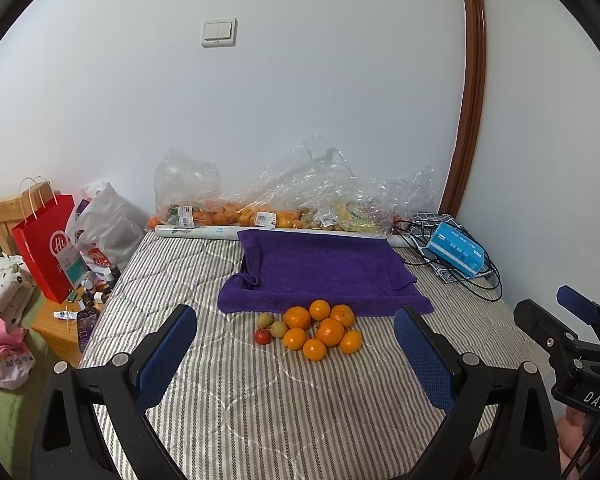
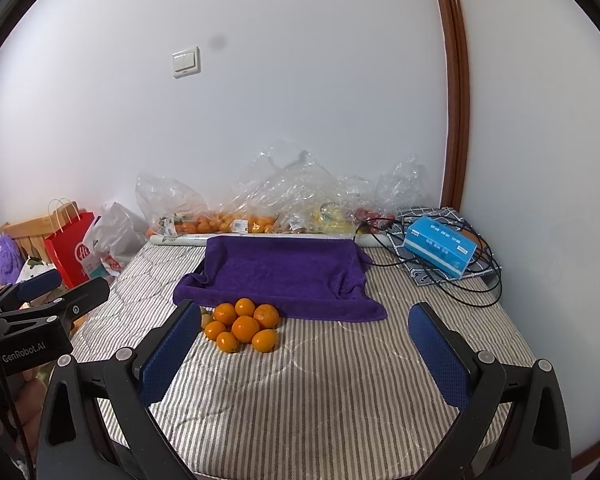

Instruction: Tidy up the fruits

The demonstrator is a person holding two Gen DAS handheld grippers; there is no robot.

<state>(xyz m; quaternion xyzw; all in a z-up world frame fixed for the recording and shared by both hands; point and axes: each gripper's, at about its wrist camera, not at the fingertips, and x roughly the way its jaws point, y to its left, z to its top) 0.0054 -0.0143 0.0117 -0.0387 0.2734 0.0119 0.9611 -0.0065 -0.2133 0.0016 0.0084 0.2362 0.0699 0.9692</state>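
- The left hand-held gripper (image 1: pixel 296 354) hangs nearest, above the striped mattress (image 1: pixel 260 408), its blue-padded fingers (image 1: pixel 166 354) spread wide with nothing between them.
- The right hand-held gripper (image 2: pixel 300 354) hangs beside it on the right, its blue pads likewise spread apart and empty.
- Just past the fingertips, a tight cluster of fruit lies on the mattress, against the near edge of the purple towel.
- Seven oranges (image 1: pixel 330 332) make up most of it: round, bright orange, slightly dimpled skin, touching one another.
- At the cluster's left sit two small yellow-green fruits (image 1: pixel 278 329), dull and mottled, and one small red fruit (image 1: pixel 262 336), glossy, nearest of the three.
- One purple towel (image 1: pixel 324 272) lies behind, draped over what looks like a shallow tray, its edges raised.
- Right of it, one blue box (image 1: pixel 456 252) rests among black cables (image 1: pixel 488 280).
- Farthest, along the wall, crumpled clear plastic bags (image 1: pixel 300 188) hold more oranges and other fruit; too jumbled to count.
- At far left stands one red paper bag (image 1: pixel 46 248).
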